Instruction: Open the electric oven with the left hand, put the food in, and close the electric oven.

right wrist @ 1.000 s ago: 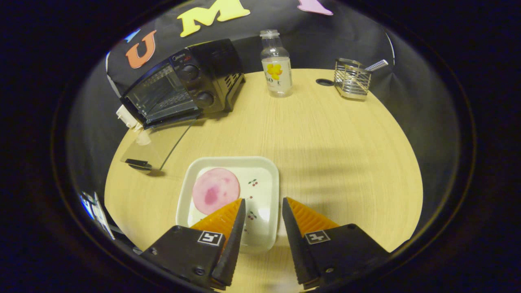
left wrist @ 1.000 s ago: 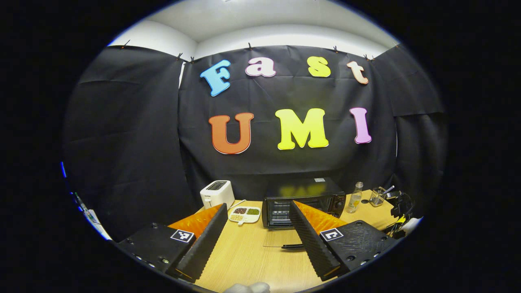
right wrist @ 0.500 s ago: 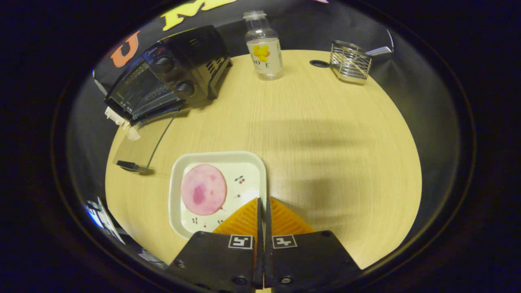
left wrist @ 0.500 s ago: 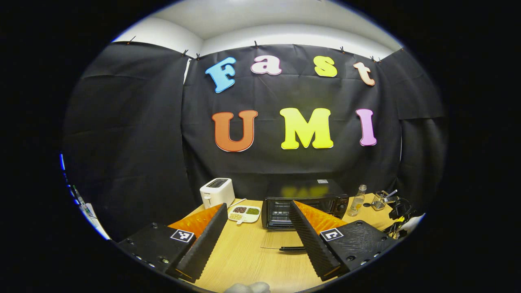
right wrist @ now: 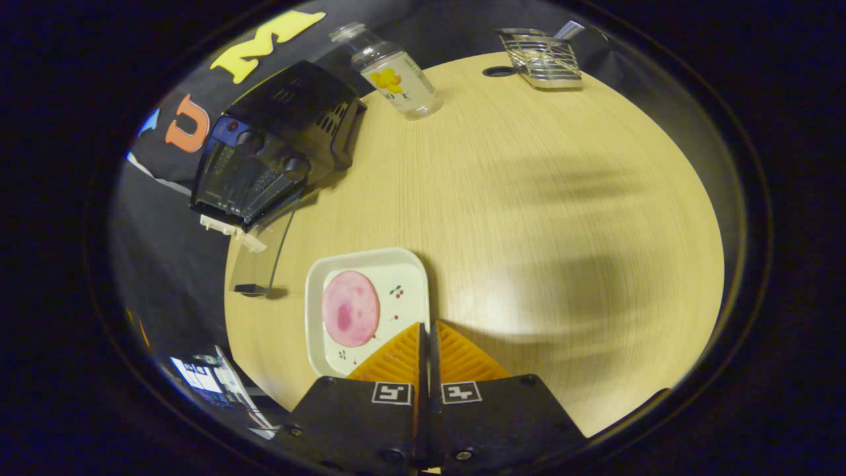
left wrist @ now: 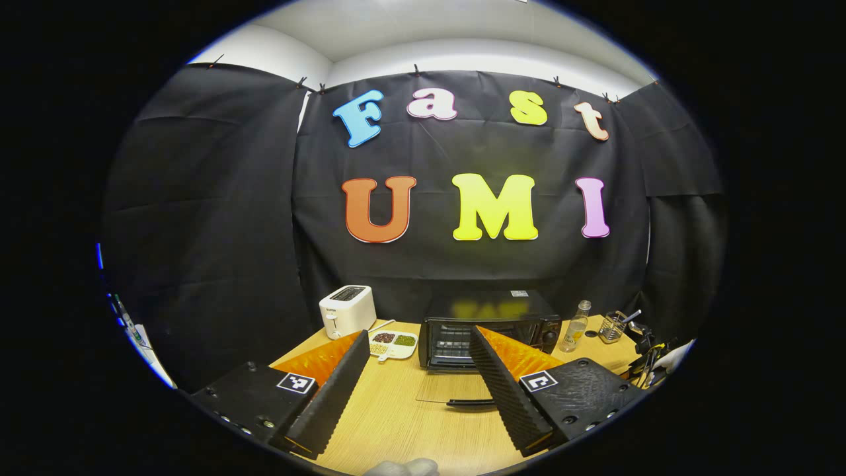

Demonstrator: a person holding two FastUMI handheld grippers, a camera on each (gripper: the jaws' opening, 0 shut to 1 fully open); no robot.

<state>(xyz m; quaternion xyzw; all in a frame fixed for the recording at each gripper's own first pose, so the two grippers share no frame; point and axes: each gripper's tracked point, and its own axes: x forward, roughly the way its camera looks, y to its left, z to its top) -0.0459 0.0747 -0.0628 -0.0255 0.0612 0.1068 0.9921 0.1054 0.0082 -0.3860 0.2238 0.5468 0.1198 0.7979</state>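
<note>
The black electric oven (left wrist: 489, 317) stands at the back of the wooden table, its glass door (left wrist: 449, 390) folded down flat in front. My left gripper (left wrist: 419, 332) hovers open and empty, well back from the oven. In the right gripper view, a white square plate (right wrist: 403, 268) carries a round pink slice of ham (right wrist: 350, 309). My right gripper (right wrist: 426, 325) is shut on the plate's right rim. The oven (right wrist: 284, 125) lies up and to the left, its open door (right wrist: 264, 248) reaching towards the plate.
A white toaster (left wrist: 347, 311) and a divided dish of beans (left wrist: 394, 344) sit left of the oven. To its right stand a clear bottle (right wrist: 396, 73) and a wire holder (right wrist: 542, 56). Bare tabletop (right wrist: 542, 218) spreads to the right of the plate.
My right gripper went from open around the plate's rim to shut on it, then swung with the plate so the oven sits nearer. The left gripper barely moved.
</note>
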